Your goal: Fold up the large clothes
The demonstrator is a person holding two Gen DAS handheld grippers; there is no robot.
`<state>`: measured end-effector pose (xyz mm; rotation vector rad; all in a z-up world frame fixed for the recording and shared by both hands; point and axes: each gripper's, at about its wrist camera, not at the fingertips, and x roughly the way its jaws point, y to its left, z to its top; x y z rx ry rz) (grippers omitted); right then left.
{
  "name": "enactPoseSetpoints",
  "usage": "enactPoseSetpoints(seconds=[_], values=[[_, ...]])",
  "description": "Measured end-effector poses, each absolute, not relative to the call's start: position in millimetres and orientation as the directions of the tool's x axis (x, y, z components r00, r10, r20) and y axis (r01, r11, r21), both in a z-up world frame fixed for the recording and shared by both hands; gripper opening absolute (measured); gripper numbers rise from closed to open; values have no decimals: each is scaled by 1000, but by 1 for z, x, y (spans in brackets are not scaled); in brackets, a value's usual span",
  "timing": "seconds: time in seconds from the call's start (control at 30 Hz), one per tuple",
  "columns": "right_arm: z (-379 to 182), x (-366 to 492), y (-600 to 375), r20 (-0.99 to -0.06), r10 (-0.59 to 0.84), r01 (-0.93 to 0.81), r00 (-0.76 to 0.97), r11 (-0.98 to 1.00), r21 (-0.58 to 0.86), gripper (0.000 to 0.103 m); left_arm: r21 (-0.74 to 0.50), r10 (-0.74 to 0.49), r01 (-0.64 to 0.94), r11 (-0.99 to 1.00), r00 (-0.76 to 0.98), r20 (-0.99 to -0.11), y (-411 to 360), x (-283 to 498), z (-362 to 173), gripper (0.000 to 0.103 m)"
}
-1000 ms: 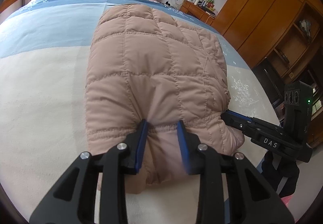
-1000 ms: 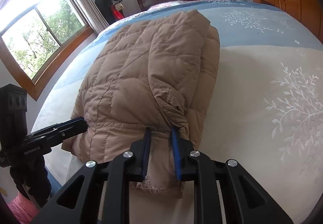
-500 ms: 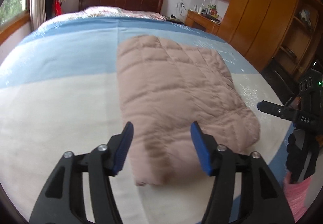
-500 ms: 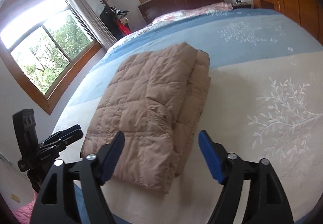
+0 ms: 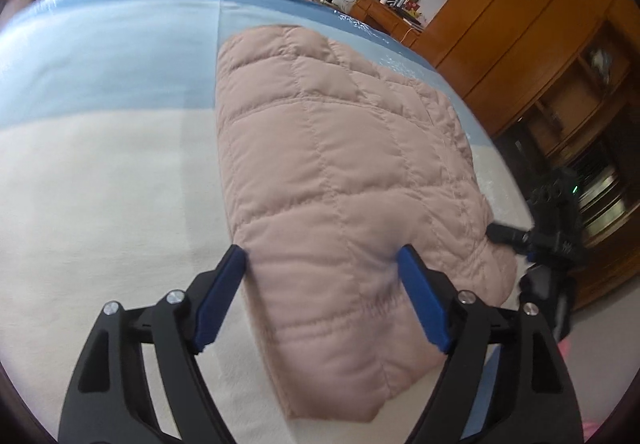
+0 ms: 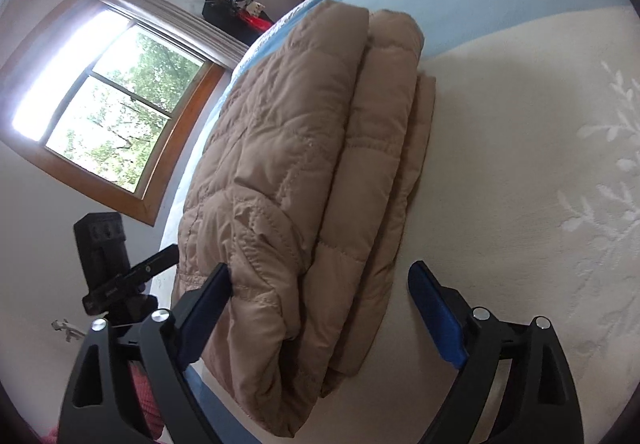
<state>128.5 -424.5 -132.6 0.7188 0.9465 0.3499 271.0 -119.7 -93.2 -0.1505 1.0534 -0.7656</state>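
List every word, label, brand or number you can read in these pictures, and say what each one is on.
No text can be read in the current pictures.
Right hand-held gripper, seen from the left wrist view: pale marks on its body, too blurred to read.
Left hand-held gripper, seen from the right wrist view: small print along its side, too small to read.
Quilted jacket: no label showing.

One folded jacket (image 5: 340,180) is lying on one bed (image 5: 104,180), filling the centre of the left wrist view. Two grippers are showing: the left gripper (image 5: 322,264) at 6 o'clock and the right gripper (image 5: 516,236) at 3 o'clock, each with two blue pads (image 5: 218,300) standing wide apart. One window (image 6: 108,116) is showing at 9 o'clock in the right wrist view.
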Motion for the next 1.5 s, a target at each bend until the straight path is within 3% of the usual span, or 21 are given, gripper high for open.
enactPoseSetpoints(seconds=[0.2, 0.57, 0.67, 0.87, 0.97, 1.23, 1.5], values=[[-141, 136, -416, -601, 601, 6, 527, 704, 710, 92, -545, -689, 476, 690, 202, -696, -119, 288, -109, 86], [-139, 150, -390, -601, 617, -40, 508, 714, 699, 91, -595, -726, 468, 653, 163, -668, -130, 306, -130, 94], [-138, 156, -382, -607, 611, -56, 508, 726, 685, 86, -609, -734, 456, 649, 163, -659, -132, 309, -134, 94], [-130, 151, -376, -587, 604, -74, 539, 728, 682, 61, -595, -740, 477, 647, 203, -642, -131, 297, -125, 70], [-119, 146, -364, -598, 566, -102, 567, 769, 631, 53, -586, -740, 486, 648, 221, -635, -132, 291, -121, 65], [-74, 151, -329, -609, 471, -170, 638, 857, 486, 46, -580, -760, 509, 636, 282, -586, -120, 281, -102, 58], [-46, 201, -291, -583, 496, -249, 643, 856, 454, 46, -564, -743, 485, 668, 405, -532, -83, 294, -79, 58]])
